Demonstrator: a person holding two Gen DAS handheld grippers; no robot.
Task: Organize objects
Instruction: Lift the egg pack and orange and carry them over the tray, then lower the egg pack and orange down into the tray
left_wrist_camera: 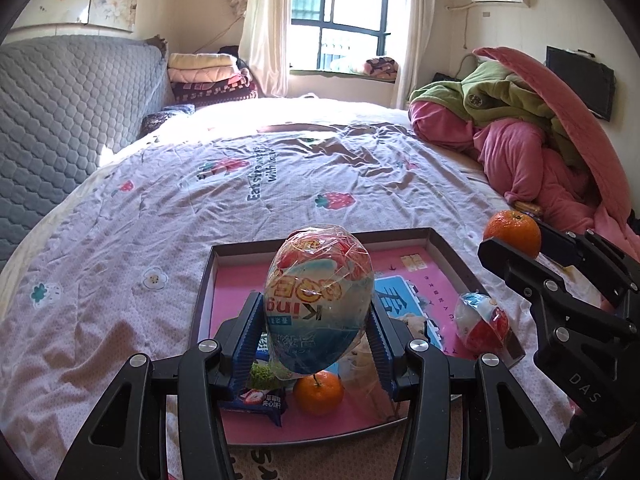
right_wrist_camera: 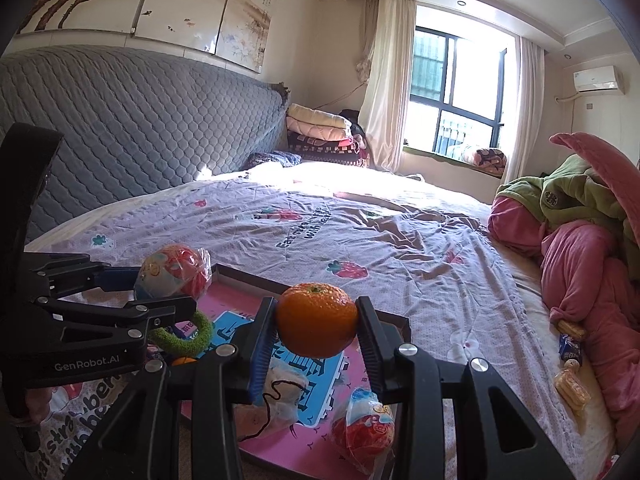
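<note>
A plastic-wrapped toy egg (left_wrist_camera: pixel 320 300) hangs above the pink tray (left_wrist_camera: pixel 444 252), with my left gripper (left_wrist_camera: pixel 318 328) shut on it. My right gripper (right_wrist_camera: pixel 317 330) is shut on an orange (right_wrist_camera: pixel 317 319) over the same tray (right_wrist_camera: pixel 240 284). In the left wrist view the right gripper (left_wrist_camera: pixel 516 240) and its orange (left_wrist_camera: pixel 511 231) come in from the right. In the right wrist view the left gripper (right_wrist_camera: pixel 172 280) and its egg (right_wrist_camera: pixel 174 270) show at the left. A second wrapped egg (left_wrist_camera: pixel 482 322) (right_wrist_camera: pixel 364 428), a second orange (left_wrist_camera: pixel 319 393), a cookie packet (left_wrist_camera: pixel 256 398) and a green ring toy (right_wrist_camera: pixel 188 336) lie in the tray.
The tray sits on a bed with a strawberry-print sheet (left_wrist_camera: pixel 280 184). Pink and green bedding (left_wrist_camera: pixel 520 136) is piled at the right. Small snack packets (right_wrist_camera: pixel 570 360) lie by that pile. A grey quilted headboard (left_wrist_camera: pixel 60 112) runs along the left side.
</note>
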